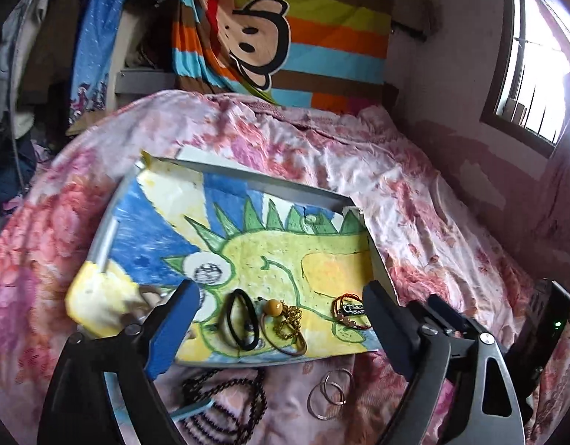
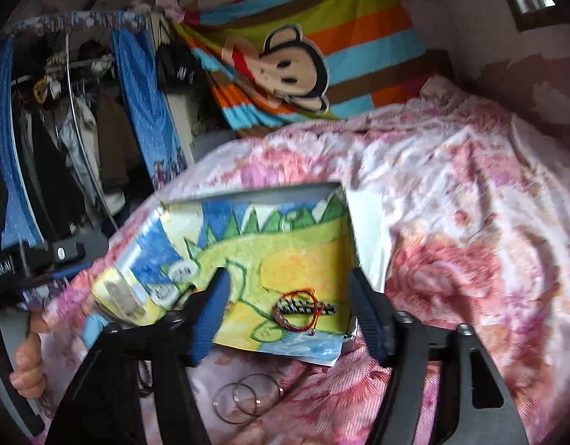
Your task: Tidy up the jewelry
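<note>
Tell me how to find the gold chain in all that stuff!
Look at the bed's flowery pink blanket, then the tray lined with a green dinosaur drawing. Along its near edge, between the black hair tie and the red string bracelet, lies the gold chain. It is the only shiny, bunched-up heap of links, beside a yellow-brown bead.

Left wrist: low over bed [image 1: 359, 155], faces headboard, close to tray [image 1: 270, 185] | Right wrist: same direction, from further right | Shared: tray, bangles [image 1: 331, 395], striped cloth [image 1: 322, 37].
</note>
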The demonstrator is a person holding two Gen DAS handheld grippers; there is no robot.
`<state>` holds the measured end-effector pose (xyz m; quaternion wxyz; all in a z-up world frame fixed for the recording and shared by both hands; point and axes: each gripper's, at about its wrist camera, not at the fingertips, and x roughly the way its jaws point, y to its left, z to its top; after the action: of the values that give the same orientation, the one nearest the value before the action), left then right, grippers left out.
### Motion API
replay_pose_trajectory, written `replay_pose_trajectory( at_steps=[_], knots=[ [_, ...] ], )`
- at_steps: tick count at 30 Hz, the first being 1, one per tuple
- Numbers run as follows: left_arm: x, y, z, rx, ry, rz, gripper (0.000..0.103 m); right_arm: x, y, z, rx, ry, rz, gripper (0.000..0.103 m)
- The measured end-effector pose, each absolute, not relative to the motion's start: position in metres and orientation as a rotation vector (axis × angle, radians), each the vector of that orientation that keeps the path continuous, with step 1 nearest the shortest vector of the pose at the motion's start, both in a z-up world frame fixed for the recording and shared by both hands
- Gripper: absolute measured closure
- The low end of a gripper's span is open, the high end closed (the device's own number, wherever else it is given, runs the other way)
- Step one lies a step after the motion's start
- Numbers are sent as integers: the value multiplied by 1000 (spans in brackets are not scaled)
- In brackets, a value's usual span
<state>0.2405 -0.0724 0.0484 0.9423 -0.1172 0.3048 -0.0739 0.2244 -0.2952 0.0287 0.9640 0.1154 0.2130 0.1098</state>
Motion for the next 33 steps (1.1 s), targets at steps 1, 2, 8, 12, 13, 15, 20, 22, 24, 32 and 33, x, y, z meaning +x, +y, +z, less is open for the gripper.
replay_pose_trajectory(
  at_steps=[1, 2, 8, 12, 13, 15, 20, 22, 24, 32, 33],
  knots=[
    [236, -70, 52, -235, 615, -144, 7, 216, -296, 34, 244, 409, 220, 28],
    [229, -68, 58, -231, 601, -139, 6, 206, -297, 41, 251, 383, 216, 22],
    [181, -54, 86, -219, 506, -116, 0, 145, -285, 82, 191, 255, 231, 1],
    [144, -47, 100, -166, 438, -83, 0, 110, -271, 101, 117, 209, 235, 1],
    [133, -45, 103, -155, 419, -80, 0, 102, -268, 104, 99, 196, 231, 1],
    [114, -43, 106, -141, 393, -74, 0, 83, -262, 111, 70, 177, 225, 1],
    [74, -34, 105, -112, 358, -60, 0, 46, -253, 117, 41, 179, 238, 1],
    [61, -31, 102, -99, 354, -50, 0, 35, -251, 114, 34, 174, 237, 1],
    [48, -27, 96, -92, 350, -42, 0, 26, -249, 110, 23, 172, 234, 1],
    [22, -11, 62, -76, 351, -33, 0, 11, -244, 79, -27, 237, 222, 1],
    [22, -10, 57, -75, 357, -32, 0, 12, -243, 75, -33, 251, 222, 1]
  ],
)
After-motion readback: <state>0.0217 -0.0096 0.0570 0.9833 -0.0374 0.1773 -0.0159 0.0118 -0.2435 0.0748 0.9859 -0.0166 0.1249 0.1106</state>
